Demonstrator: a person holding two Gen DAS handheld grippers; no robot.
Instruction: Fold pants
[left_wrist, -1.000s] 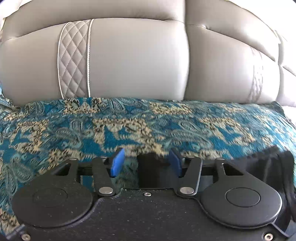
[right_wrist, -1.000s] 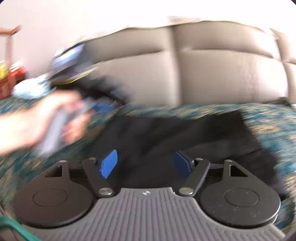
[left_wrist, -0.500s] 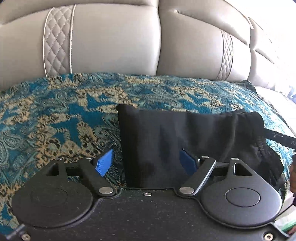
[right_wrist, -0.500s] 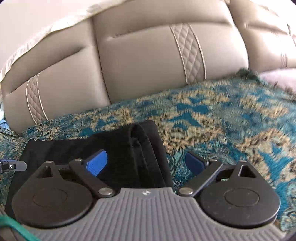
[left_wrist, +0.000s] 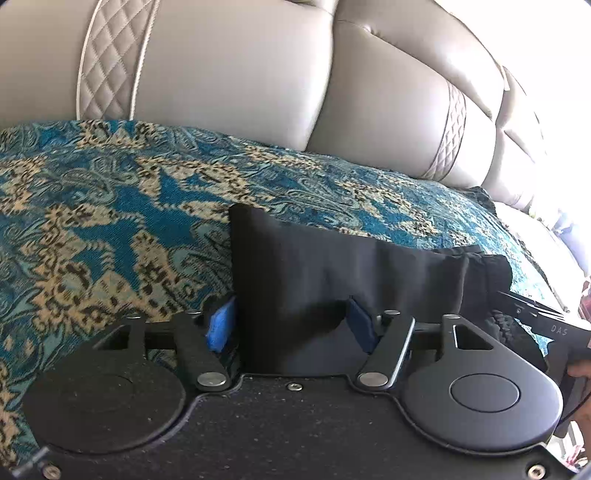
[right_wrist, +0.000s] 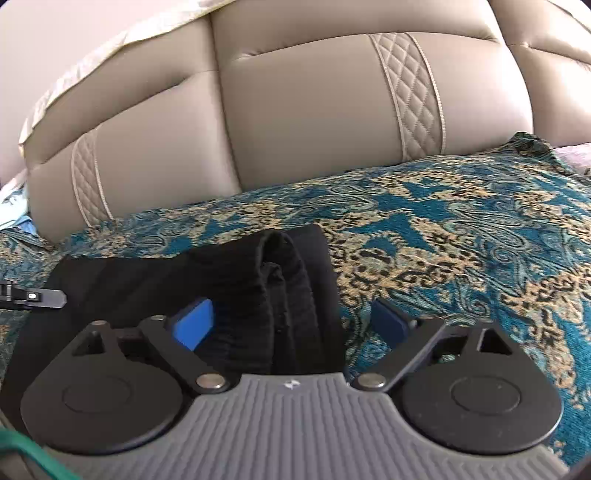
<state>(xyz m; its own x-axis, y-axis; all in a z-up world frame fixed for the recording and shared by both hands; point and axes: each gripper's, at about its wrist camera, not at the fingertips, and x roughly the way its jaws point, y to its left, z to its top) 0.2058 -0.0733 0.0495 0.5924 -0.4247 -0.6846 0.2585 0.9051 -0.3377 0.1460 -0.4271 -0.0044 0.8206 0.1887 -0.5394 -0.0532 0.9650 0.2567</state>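
At lower centre of both frames, the folded black pants (left_wrist: 332, 280) lie on the patterned throw (left_wrist: 110, 221), your left tool (left_wrist: 291, 325) and right tool (right_wrist: 291, 325) spread astride its ends, probably ready for a final smoothing.

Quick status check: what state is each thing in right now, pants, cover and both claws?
Black fabric pants: folded into a compact rectangle, lying on the cover.
Teal and tan paisley cover: spread flat over the sofa seat.
Left claw: open, straddling the pants' left edge.
Right claw: open, straddling the pants' right edge.
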